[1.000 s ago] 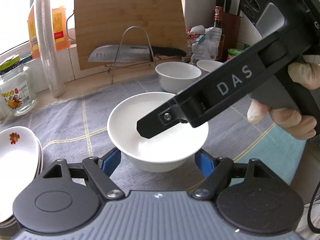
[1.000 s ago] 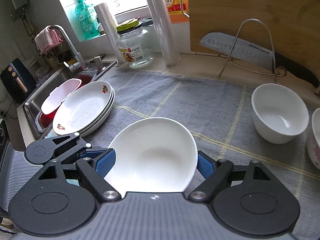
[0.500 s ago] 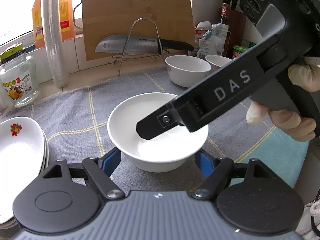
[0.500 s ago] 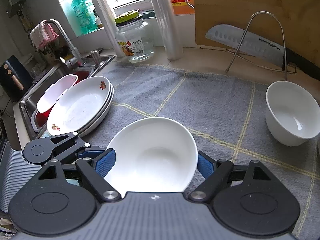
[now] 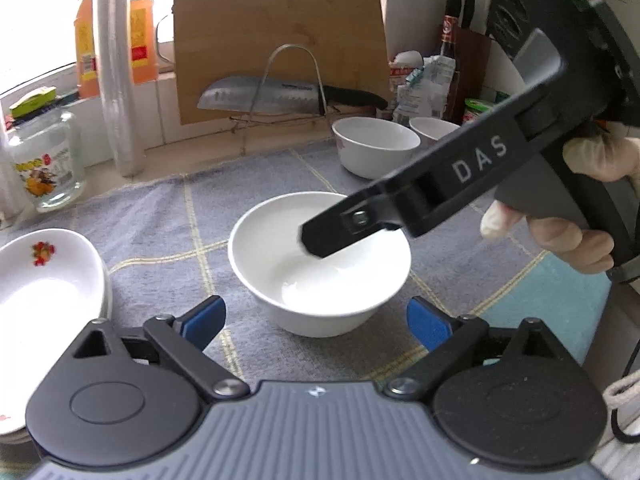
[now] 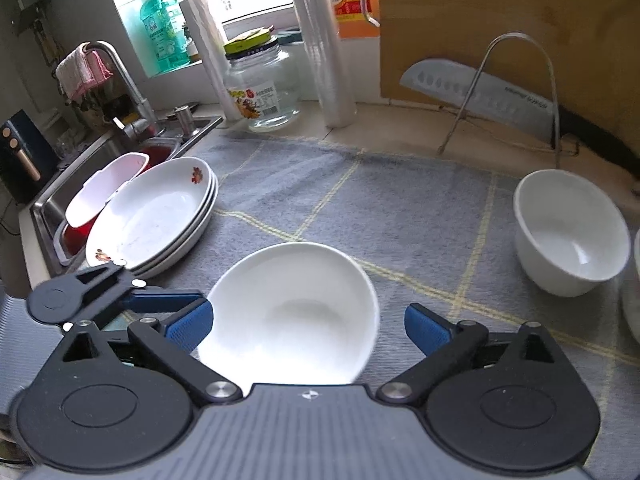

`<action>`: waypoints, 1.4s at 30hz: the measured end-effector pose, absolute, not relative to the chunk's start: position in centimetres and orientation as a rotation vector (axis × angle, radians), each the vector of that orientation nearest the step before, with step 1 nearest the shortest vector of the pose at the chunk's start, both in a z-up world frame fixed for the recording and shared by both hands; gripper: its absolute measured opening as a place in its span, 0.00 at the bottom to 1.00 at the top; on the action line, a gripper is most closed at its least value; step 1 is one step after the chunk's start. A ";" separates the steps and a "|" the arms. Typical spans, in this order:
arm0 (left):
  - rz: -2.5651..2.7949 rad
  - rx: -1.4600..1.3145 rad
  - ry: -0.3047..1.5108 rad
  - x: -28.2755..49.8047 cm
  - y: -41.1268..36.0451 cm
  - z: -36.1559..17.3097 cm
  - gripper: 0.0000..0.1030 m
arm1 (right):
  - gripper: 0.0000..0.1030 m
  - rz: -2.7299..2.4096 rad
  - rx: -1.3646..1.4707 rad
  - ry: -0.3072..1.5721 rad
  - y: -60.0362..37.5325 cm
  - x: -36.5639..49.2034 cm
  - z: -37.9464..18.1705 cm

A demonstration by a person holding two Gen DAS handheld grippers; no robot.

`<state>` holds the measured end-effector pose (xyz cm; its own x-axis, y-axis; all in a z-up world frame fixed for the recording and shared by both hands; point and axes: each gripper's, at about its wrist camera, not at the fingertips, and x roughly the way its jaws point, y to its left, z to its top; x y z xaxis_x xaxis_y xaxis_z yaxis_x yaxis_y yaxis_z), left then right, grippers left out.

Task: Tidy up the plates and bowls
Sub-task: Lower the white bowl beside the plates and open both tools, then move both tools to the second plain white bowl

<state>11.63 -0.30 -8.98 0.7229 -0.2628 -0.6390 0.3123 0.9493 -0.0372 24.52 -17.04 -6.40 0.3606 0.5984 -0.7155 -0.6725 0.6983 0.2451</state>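
While both jaws have just been opening, left gripper (image 5: 316, 322) and right gripper (image 6: 308, 324) stand apart around the white bowl (image 5: 320, 260), pads clear. Bowl sits on the grey mat (image 6: 400, 208), right of the plate stack (image 6: 152, 220). Back straight off, don't nudge the rim.

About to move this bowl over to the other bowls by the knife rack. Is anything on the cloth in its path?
Nothing visible. The bowl sits between the open right gripper pads, whose jaws have just been opening. Only bare cloth lies between it and the nearest bowl by the knife rack.
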 end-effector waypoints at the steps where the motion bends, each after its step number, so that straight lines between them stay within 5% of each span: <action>1: -0.308 0.074 0.692 11.5 -0.3 -8.8 0.95 | 1.00 0.813 -0.098 0.871 -17.4 24.5 -6.3; 19: -0.173 -0.042 0.665 13.6 -4.5 -4.9 0.97 | 1.00 0.558 -0.211 0.717 -26.1 23.8 -6.3; 42: -0.281 0.052 0.761 26.6 -10.5 -1.3 0.97 | 1.00 0.447 -0.184 0.661 -27.4 28.2 -8.2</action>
